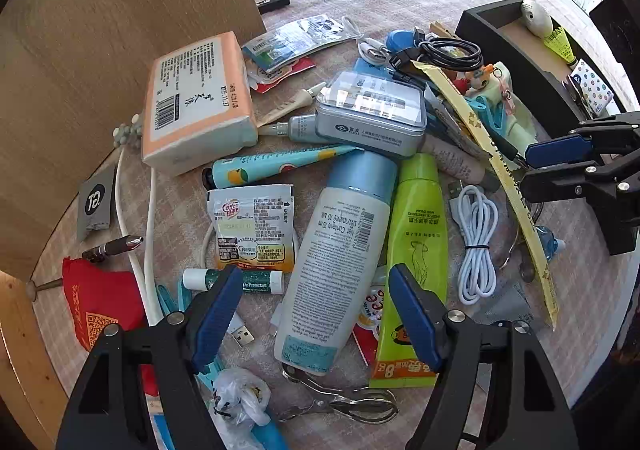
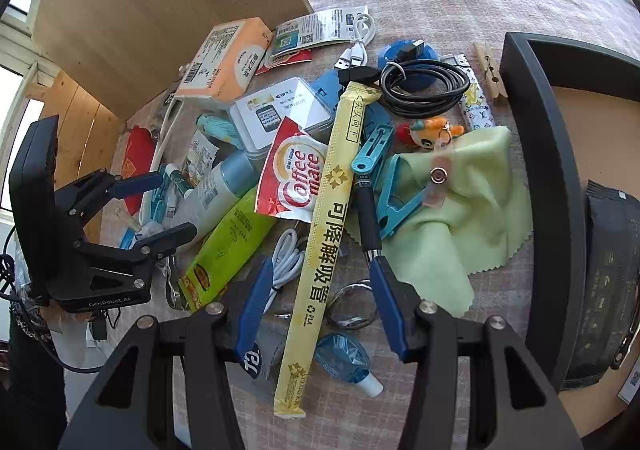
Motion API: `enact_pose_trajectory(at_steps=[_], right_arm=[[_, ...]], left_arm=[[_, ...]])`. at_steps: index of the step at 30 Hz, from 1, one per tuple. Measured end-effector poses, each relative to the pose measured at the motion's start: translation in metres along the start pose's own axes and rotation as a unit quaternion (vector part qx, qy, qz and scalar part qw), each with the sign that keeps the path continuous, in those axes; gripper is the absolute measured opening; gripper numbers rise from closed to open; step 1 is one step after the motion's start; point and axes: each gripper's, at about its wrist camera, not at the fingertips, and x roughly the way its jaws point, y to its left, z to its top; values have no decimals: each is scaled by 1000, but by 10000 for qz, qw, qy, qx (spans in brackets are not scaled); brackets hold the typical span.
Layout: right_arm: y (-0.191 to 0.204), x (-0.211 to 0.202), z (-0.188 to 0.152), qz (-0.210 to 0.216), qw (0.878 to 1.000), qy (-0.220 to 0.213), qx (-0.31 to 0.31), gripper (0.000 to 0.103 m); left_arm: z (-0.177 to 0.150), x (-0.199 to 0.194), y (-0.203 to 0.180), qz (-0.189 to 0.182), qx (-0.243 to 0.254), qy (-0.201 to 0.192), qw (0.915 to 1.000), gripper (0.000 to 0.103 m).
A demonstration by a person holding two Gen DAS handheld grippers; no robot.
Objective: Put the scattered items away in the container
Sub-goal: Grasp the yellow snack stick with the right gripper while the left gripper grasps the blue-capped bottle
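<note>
Nearest, left claw (image 1: pixel 316 314) hangs open over the pile, holding nothing, its blue pads either side of a pale lotion bottle (image 1: pixel 332 274) lying flat on the table (image 1: pixel 592 290). Just right of the bottle lies a green tube (image 1: pixel 416 262); to its left, a Coffee-mate sachet (image 1: pixel 252 226) with a lip balm (image 1: pixel 236 280) below it. Right claw (image 2: pixel 320 310) is also open and empty, its pads straddling a long yellow straw packet (image 2: pixel 324 246) that runs diagonally across the heap. A coiled white cable (image 2: pixel 286 254) sits by the left pad, a green cloth (image 2: pixel 452 218) beyond the right pad. Farther back: a grey tin (image 1: pixel 370 114) resting on the bottle's cap end, a tissue pack (image 1: pixel 196 98), a black cable coil (image 2: pixel 424 88). The container (image 2: pixel 544 170), a dark tray, stands at the pile's right edge.
</note>
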Motion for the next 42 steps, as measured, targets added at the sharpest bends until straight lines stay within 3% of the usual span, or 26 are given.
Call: enact_pose_trajectory(at_steps=[11, 16, 27, 28, 42], right_arm=[[-4, 16, 9, 32, 9998, 149, 115, 48], [-12, 25, 9, 105, 9990, 294, 310, 39], [-15, 26, 8, 205, 9983, 375, 400, 19], [-14, 24, 8, 199, 9984, 355, 387, 12], [-10, -10, -4, 425, 9984, 92, 351, 11]], left_arm=[[11, 22, 0, -204, 189, 216, 9994, 65], [14, 28, -7, -253, 284, 274, 9989, 53], [13, 29, -9, -274, 187, 202, 9992, 49], [12, 28, -8, -265, 160, 192, 9993, 49], [-1, -11, 11, -162, -381, -171, 9990, 44]])
